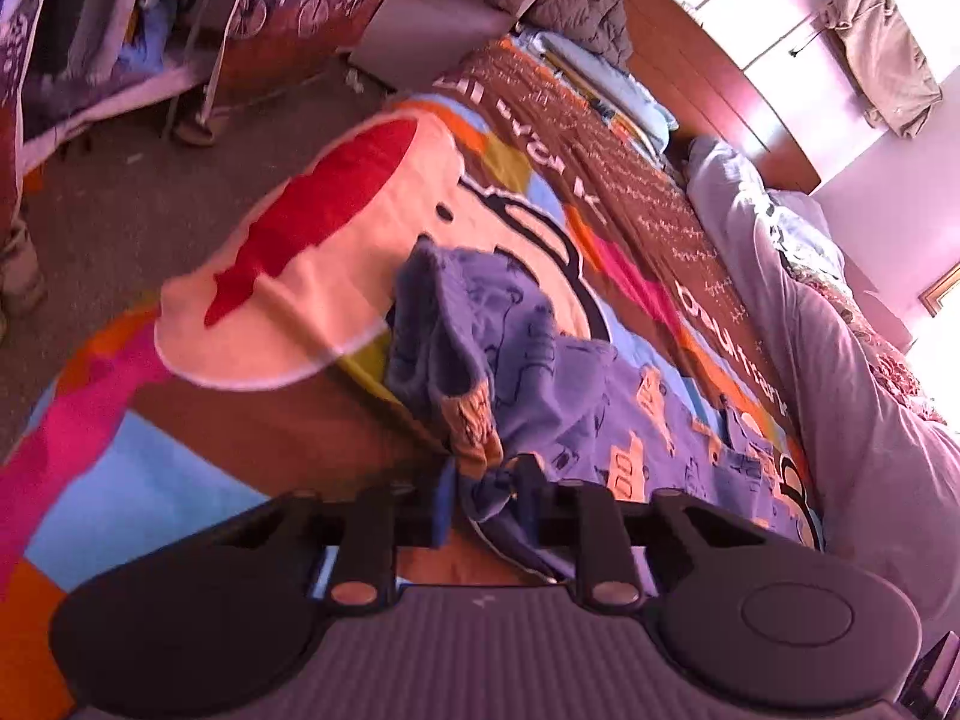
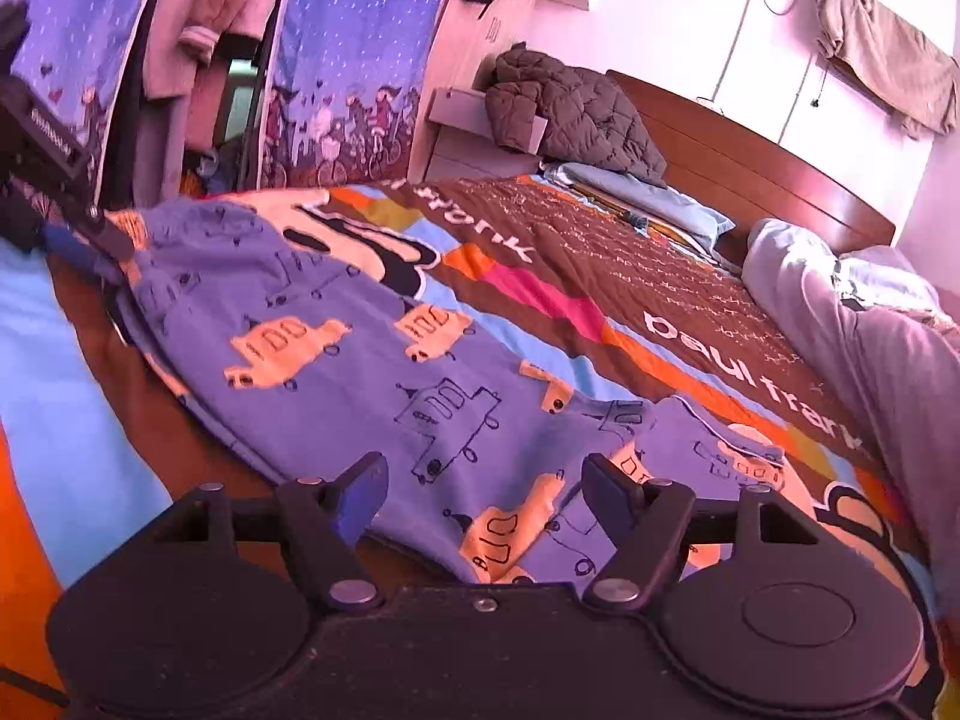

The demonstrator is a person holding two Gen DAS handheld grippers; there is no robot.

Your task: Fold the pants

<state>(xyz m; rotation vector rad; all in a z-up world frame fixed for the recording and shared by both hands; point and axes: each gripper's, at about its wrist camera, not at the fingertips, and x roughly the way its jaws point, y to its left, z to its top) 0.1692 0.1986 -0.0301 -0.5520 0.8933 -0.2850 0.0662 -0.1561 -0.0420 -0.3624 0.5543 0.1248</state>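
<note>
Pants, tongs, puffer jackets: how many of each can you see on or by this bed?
Pants: 1
Tongs: 2 (left tongs, right tongs)
Puffer jacket: 1
Total: 4

The pants are spread on the bedspread; behind them, a jacket is laid near the headboard.

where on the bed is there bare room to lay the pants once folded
Free: the bedspread brown band between the pants and the grey duvet, and the blue-orange corner left of the left tongs. Crowded: the headboard end, with pillow and puffer jacket.
</note>
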